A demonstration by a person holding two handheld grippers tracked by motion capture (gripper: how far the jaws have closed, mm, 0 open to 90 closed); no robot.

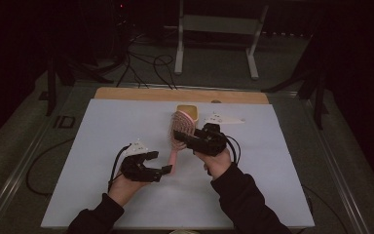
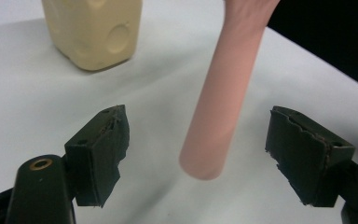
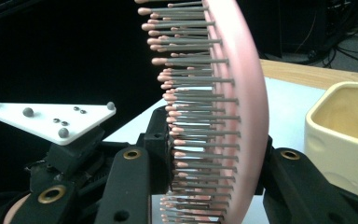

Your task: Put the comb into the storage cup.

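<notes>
The right gripper (image 1: 195, 140) clamps its fingers on the head of the pink brush (image 1: 179, 132), held mid-surface with its long axis running from the far edge toward the near edge, handle end nearest, between the left gripper's (image 1: 161, 163) open fingers (image 2: 100, 154), untouched, beside a cream cup (image 1: 187, 111).

Dim lab: floor cables (image 1: 146, 63), metal stand (image 1: 216, 29).

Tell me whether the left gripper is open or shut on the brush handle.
Open. In the left gripper view the left gripper has its pads clear on both sides of the pink hairbrush handle, touching neither.
</notes>
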